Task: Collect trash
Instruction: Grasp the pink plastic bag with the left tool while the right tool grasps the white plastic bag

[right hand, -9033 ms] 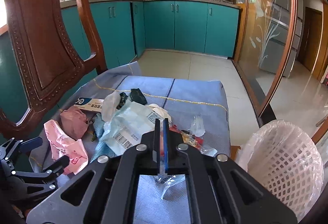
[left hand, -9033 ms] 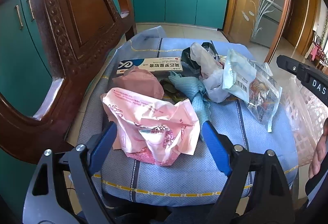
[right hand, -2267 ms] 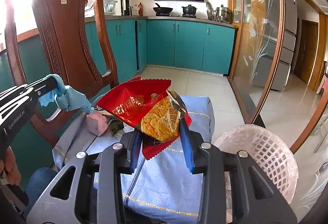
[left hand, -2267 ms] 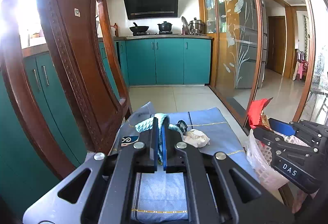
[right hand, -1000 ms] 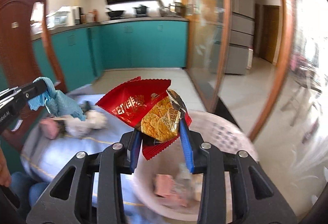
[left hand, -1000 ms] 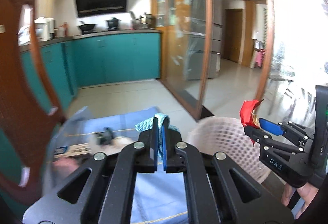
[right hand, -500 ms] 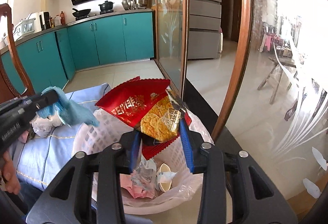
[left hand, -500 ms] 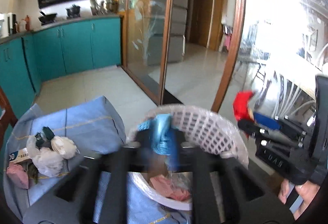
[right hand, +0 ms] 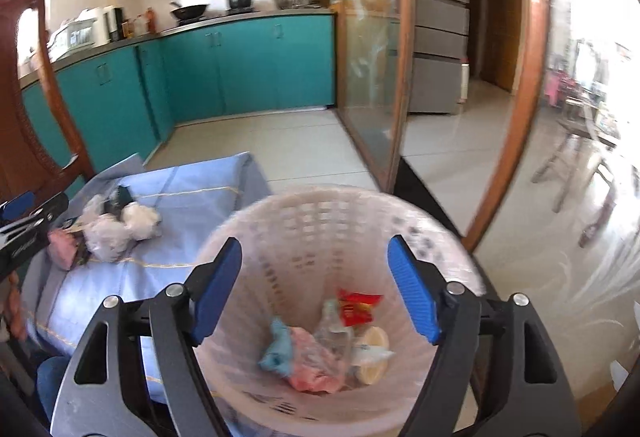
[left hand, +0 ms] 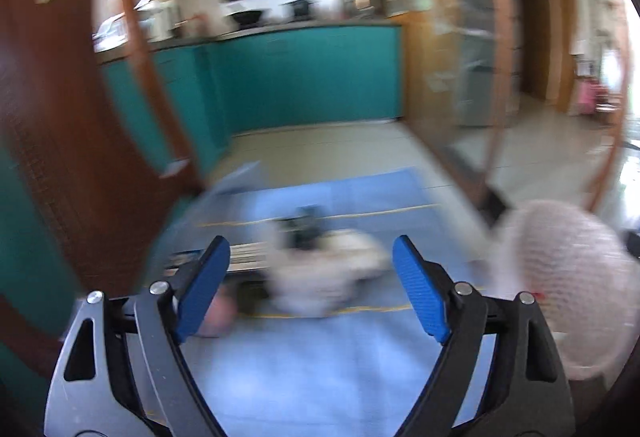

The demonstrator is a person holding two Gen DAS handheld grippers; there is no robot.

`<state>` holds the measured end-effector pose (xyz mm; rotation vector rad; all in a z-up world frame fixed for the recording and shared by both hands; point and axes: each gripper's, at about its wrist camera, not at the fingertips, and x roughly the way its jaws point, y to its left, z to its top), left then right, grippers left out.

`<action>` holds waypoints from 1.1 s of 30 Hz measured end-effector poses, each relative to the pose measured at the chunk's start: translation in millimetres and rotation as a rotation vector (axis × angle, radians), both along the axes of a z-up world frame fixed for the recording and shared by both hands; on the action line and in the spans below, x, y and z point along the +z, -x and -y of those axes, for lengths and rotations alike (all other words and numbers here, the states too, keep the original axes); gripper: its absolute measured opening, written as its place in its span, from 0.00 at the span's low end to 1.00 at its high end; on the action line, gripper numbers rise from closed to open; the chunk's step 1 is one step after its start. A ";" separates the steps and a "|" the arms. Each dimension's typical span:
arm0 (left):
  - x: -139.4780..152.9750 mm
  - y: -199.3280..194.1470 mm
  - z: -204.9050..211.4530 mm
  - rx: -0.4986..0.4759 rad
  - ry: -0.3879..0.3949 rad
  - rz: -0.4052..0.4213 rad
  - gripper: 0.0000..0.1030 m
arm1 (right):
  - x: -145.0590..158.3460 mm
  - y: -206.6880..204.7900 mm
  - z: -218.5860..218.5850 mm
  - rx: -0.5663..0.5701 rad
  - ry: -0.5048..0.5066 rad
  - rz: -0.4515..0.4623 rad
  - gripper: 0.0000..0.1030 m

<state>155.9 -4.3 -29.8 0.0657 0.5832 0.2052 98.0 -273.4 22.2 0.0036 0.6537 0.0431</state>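
My right gripper [right hand: 314,291] is open and empty, held above the white lattice trash basket [right hand: 304,221]. Inside lie the red snack wrapper [right hand: 357,307], the blue cloth [right hand: 279,347], pink wrapping [right hand: 316,367] and other trash. My left gripper [left hand: 310,293] is open and empty over the blue chair cushion [left hand: 304,369], facing blurred leftover trash: white crumpled paper [left hand: 320,277], a dark piece [left hand: 306,223], a flat box [left hand: 244,255] and a pink lump [left hand: 218,311]. The same pile [right hand: 116,227] shows in the right wrist view, with the left gripper [right hand: 24,225] at its left edge.
A carved wooden chair back [left hand: 72,165] rises left of the cushion. The basket [left hand: 560,277] stands right of the cushion. Teal kitchen cabinets [right hand: 240,69] line the far wall. A glass sliding door with a wooden frame [right hand: 400,77] stands behind the basket.
Both grippers opened. The red wrapper and the blue cloth dropped into the basket. My left gripper swung back left from the basket to the cushion.
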 end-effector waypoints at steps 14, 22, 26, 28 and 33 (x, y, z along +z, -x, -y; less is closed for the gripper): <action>-64.7 -40.7 -86.8 0.158 -0.003 -0.255 0.77 | -18.9 -77.9 -132.4 0.374 -0.106 -0.095 0.77; -72.6 -33.5 -102.4 0.156 0.050 -0.244 0.33 | -51.0 -116.5 -211.0 0.500 -0.101 -0.165 0.79; -73.5 -24.0 -103.0 0.142 0.061 -0.228 0.25 | -65.9 -121.6 -238.3 0.570 -0.093 -0.204 0.79; -72.5 -16.4 -102.1 0.131 0.062 -0.219 0.11 | -74.7 -124.1 -248.0 0.586 -0.082 -0.231 0.79; -69.7 -5.7 -100.0 0.110 0.059 -0.204 0.11 | -91.0 -119.8 -257.6 0.614 -0.053 -0.286 0.32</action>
